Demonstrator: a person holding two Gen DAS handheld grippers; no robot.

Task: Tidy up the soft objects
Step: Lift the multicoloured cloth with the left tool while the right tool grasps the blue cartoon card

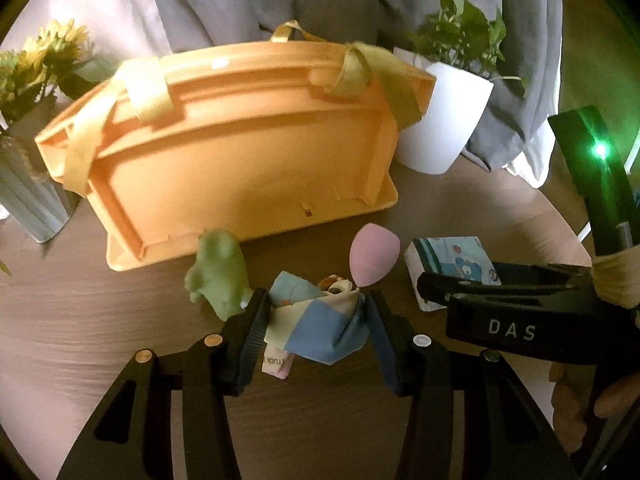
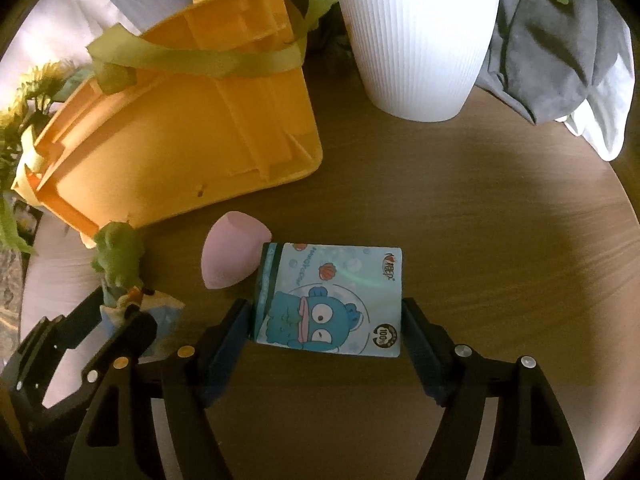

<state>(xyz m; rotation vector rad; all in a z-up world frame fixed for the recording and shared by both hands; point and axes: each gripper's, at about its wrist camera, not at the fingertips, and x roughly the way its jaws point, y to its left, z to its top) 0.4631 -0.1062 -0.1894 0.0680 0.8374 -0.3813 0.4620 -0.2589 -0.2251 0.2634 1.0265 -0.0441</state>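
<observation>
1. Soft cloth [image 1: 320,320], blue and cream, sits pinched between the left gripper [image 1: 316,320] fingers, low over the table [image 1: 100,320]; a loose fold may slip free on lifting.
2. The right gripper [image 2: 326,320], fairly wide, flanks the tissue pack [image 2: 332,300], pads just beside its edges (contact cannot be told); closing could crush it or nudge the pink sponge [image 2: 232,256] at its 10 o'clock.
3. The orange basket [image 1: 232,152] lies tipped, at 12 o'clock.
4. Only the right view shows the pack's print; only the left shows the cloth's tag.
</observation>
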